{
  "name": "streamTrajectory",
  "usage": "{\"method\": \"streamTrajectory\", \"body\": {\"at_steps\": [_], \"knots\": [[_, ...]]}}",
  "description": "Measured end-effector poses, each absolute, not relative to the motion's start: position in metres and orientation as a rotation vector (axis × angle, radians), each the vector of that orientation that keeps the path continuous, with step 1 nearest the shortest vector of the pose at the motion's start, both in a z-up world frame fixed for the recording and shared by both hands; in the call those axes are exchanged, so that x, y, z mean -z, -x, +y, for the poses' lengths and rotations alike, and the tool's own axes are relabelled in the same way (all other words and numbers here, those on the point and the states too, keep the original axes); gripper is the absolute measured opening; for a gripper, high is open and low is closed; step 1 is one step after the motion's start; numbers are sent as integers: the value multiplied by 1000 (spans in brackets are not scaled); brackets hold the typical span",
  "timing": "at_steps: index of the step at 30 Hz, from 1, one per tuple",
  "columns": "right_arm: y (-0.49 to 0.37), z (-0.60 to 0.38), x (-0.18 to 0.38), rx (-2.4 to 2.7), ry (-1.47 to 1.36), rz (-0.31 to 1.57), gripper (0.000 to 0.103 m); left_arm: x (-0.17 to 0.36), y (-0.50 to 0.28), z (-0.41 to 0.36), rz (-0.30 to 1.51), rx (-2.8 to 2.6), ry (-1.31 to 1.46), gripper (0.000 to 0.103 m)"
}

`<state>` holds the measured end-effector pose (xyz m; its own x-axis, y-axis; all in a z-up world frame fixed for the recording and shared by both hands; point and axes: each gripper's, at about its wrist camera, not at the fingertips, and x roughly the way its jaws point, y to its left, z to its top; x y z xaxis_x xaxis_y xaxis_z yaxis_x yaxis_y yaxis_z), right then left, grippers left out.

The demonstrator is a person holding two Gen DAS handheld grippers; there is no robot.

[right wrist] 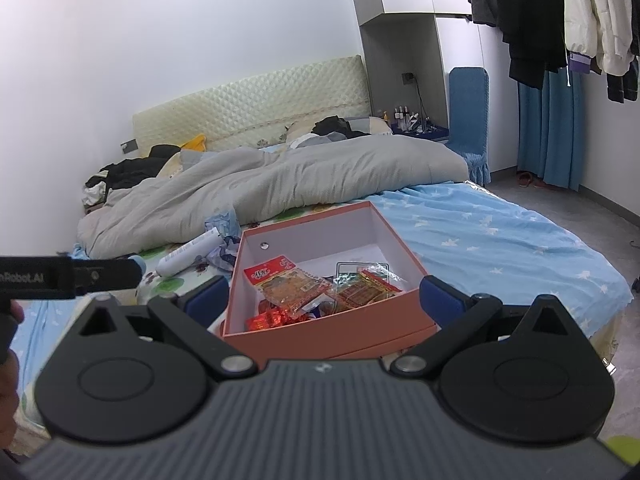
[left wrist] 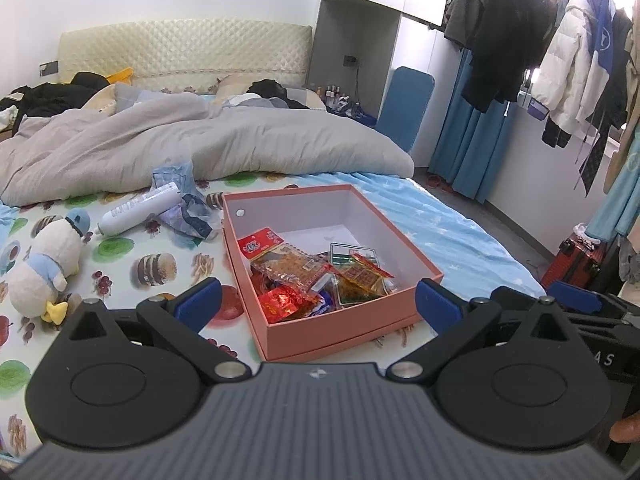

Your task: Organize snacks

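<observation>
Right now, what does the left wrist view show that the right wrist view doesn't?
Left only: a plush duck beside the box and a red suitcase on the floor. Right only: shoes by the curtain. Both: the pink box holding snack packets, a white tube, the grey duvet, and an open, empty hand-held gripper.

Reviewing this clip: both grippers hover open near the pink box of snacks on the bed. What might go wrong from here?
1. The pink box sits on soft bedding near the bed's edge; pushing it may tip or slide it.
2. The snack packets overlap in a loose pile, so a grasp may catch two or slip on the shiny wrap.
3. The left gripper and right gripper are close together and both face the box, so they might collide.
</observation>
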<state>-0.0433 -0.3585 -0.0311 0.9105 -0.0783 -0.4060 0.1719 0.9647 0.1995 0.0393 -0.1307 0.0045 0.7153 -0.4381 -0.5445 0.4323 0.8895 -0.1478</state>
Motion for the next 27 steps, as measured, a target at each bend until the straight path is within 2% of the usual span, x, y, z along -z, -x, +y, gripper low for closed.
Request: {"method": "streamTrajectory", "body": {"at_steps": [27], "knots": [[43,-356,29,124,-230,399,103,-7,-33,-128,590,475,13,103]]}}
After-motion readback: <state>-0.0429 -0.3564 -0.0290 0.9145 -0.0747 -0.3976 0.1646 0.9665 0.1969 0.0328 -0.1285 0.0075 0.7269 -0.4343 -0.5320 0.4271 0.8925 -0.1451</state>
